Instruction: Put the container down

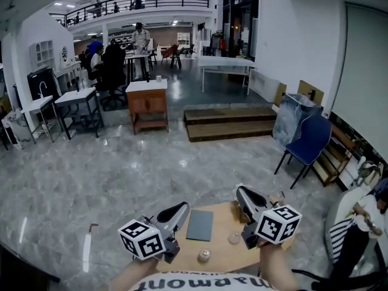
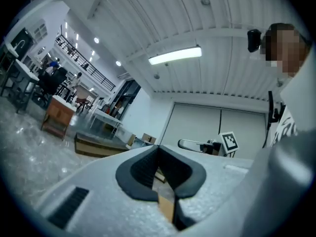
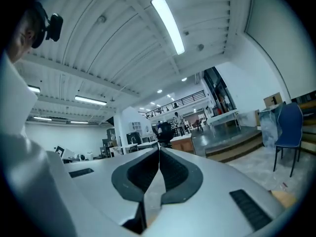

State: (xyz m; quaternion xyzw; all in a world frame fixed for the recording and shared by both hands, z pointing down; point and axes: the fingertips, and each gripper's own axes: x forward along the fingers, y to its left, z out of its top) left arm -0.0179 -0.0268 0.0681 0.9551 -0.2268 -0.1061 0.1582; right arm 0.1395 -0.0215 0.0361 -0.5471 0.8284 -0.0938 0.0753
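Currently L gripper (image 1: 182, 208) and R gripper (image 1: 242, 191) are raised, jaws shut, empty. Container (image 1: 204, 255) is on table (image 1: 222, 222); set-down prob. done. Next: hold clear.

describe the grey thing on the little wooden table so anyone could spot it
Find the small wooden table at the bottom middle of the head view. On its left half lies a flat dark grey rectangular pad. It alone is flat and straight-edged: its neighbours, a little jar-like object and a clear disc-like piece, are both small and round.
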